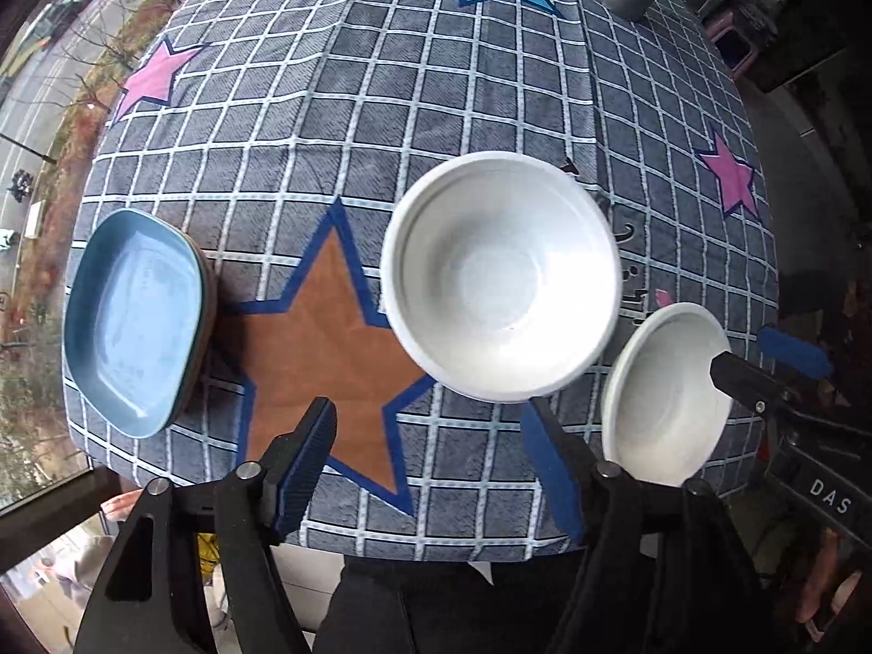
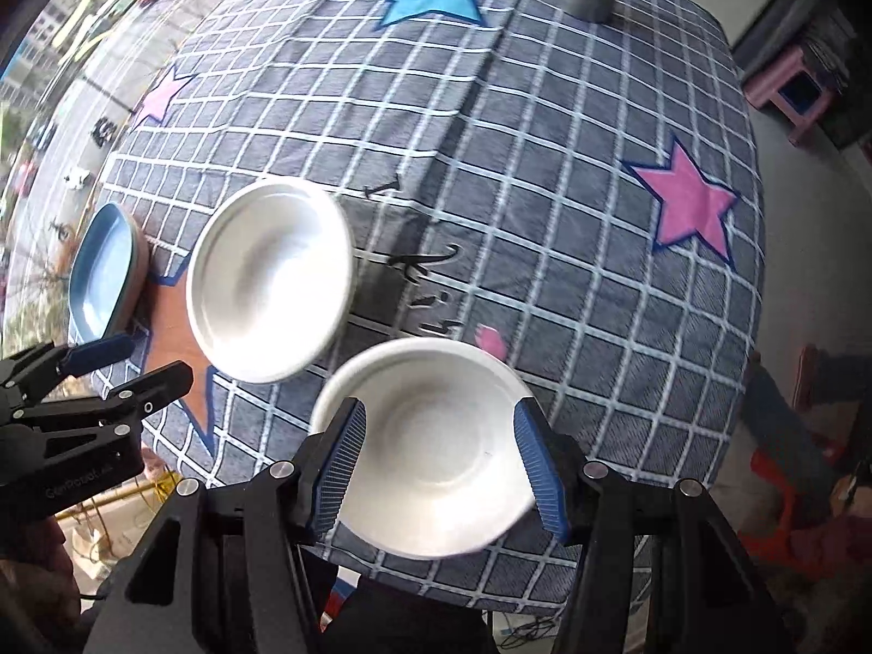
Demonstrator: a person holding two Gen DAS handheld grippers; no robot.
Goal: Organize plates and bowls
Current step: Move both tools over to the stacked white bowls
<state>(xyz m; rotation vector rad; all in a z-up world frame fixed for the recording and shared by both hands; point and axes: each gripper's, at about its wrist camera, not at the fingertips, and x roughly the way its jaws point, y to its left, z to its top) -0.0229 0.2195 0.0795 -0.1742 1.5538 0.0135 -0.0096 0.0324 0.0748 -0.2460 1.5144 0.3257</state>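
White bowls (image 2: 270, 278); "DAS" gripper (image 1: 774, 359) lettering

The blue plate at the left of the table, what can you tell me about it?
The blue plate is a rounded square with a glossy, ceramic-looking glaze, paler blue in its shallow well and darker at the raised rim. It is empty and lies flat on top of at least one darker plate, whose edges show beneath it. The stack sits on the checked tablecloth near the left edge, beside the brown star. Neither pair of tongs touches it.
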